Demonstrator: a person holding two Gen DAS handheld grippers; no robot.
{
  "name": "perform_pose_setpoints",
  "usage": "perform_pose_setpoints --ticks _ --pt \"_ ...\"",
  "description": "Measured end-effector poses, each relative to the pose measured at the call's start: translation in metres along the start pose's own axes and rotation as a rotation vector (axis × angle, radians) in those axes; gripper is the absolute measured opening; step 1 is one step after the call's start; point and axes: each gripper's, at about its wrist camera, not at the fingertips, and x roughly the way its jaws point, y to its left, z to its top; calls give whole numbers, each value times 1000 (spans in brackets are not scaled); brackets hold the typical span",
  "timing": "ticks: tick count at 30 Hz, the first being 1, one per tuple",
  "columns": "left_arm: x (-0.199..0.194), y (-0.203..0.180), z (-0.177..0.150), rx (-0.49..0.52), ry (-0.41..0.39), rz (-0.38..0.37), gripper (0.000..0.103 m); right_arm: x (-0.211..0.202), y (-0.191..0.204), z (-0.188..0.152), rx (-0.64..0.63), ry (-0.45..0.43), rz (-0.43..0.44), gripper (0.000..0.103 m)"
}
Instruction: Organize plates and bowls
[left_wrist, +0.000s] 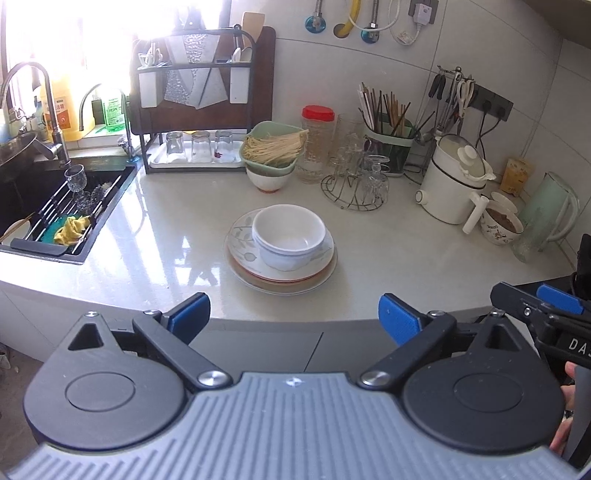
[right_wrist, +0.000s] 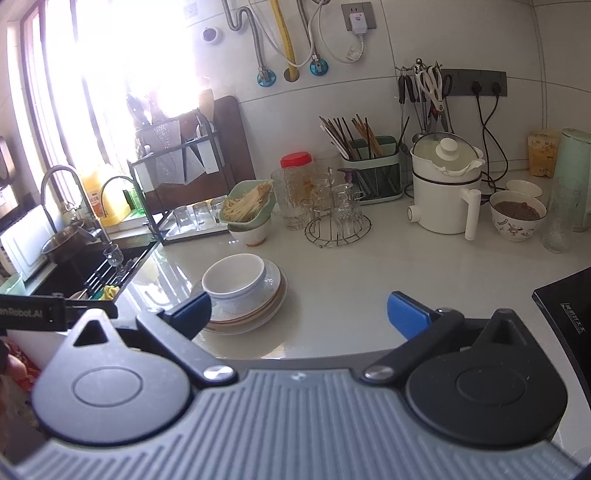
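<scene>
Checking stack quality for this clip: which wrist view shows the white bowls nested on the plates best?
The left wrist view: the white nested bowls sit centred and unobstructed on the stack of round plates. In the right wrist view the bowls sit lower left, the stack partly hidden behind that gripper's blue finger pad.

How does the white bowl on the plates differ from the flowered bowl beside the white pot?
The white bowl is plain and empty; the flowered bowl has a printed pattern and holds something brown. The white bowl sits on a stack of plates in the middle of the counter; the flowered bowl stands directly on the counter, next to the white pot. Both stand upright, and no gripper touches either.
</scene>
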Motion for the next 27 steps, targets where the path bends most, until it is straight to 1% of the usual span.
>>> perform_pose_setpoints --ticks 5,16,19,21,27 --pt "-5 2 -6 -11 4 -3 99 -2 2 -4 1 11 0 103" --pt "-6 0 -14 -1 11 4 99 -8 4 -16 12 25 -7 103" --pt "-6 -1 -12 7 16 16 99 -11 5 -19 5 29 0 103" --pt "-9 0 -11 -6 8 27 99 -11 4 -20 9 33 -1 103" --pt "-10 -2 -12 -15 1 32 99 -10 -1 -18 19 36 3 103"
